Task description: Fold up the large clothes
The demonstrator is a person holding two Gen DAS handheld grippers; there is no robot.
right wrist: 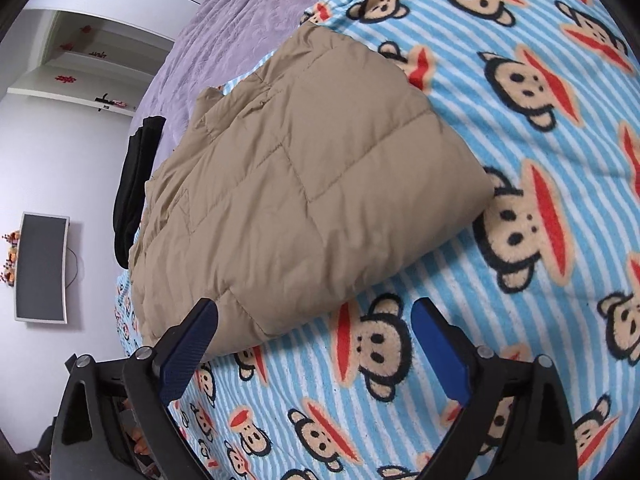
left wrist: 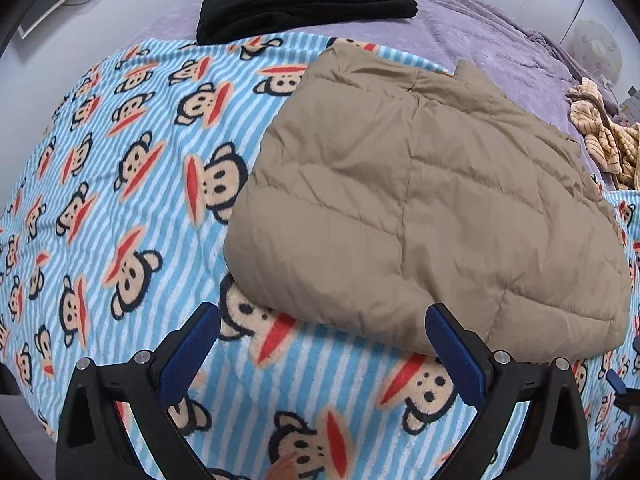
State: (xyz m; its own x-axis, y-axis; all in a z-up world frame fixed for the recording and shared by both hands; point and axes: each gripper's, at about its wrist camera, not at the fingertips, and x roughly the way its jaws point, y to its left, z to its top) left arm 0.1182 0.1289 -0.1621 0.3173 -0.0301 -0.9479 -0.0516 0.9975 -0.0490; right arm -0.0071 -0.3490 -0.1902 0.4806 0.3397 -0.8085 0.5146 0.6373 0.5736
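A tan quilted puffer jacket (left wrist: 424, 208) lies folded into a thick rectangle on a blue striped monkey-print blanket (left wrist: 120, 184). My left gripper (left wrist: 322, 316) is open and empty, just short of the jacket's near edge. In the right wrist view the same jacket (right wrist: 296, 184) lies on the blanket (right wrist: 520, 280). My right gripper (right wrist: 316, 312) is open and empty, its blue fingers (right wrist: 438, 340) spread at the jacket's near corner, above the blanket.
A folded black garment (left wrist: 304, 4) lies at the far edge on the purple bedspread (left wrist: 500, 36). A striped yellow-beige garment (left wrist: 604, 136) lies bunched at the right. A wall monitor (right wrist: 40, 268) and white shelves (right wrist: 72, 76) stand beyond the bed.
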